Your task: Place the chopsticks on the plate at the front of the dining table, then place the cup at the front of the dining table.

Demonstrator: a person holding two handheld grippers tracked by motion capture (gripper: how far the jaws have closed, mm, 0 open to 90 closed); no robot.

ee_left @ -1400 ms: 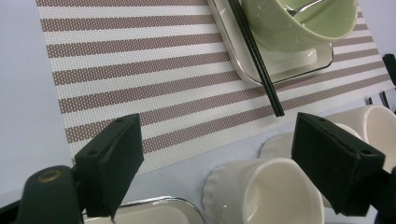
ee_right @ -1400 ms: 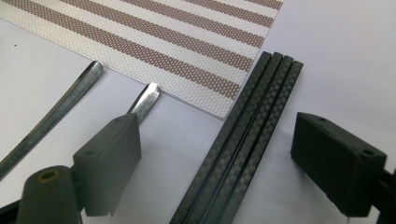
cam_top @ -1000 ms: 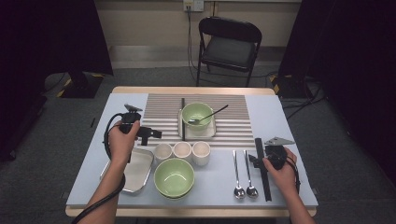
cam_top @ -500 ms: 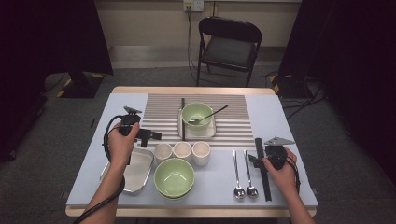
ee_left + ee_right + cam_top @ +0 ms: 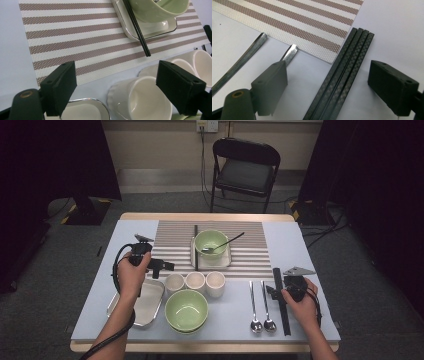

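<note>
1. Between the jaws of the right hand-held gripper [image 5: 334, 92], seen in the right gripper view, a bundle of black chopsticks [image 5: 342, 75] is framed; jaws are spread wide, nothing gripped yet.
2. Long axis of the chopsticks [image 5: 280, 300] runs front-to-back on the desk [image 5: 300, 245], roughly along the gripper's line of sight, so the jaws straddle it crosswise — judged ok for a pinch.
3. Right hand [image 5: 300, 302] is placed just beside the bundle, wrist low, near the desk's right front; two spoons [image 5: 262, 302] lie just to its left.
4. Left hand-held gripper [image 5: 162, 266] is held wide open too, pointed at the nearest white cup [image 5: 140, 100], w/ the steel tray [image 5: 137, 305] below it.
5. Right hand is judged nearer the chopsticks by far.
</note>
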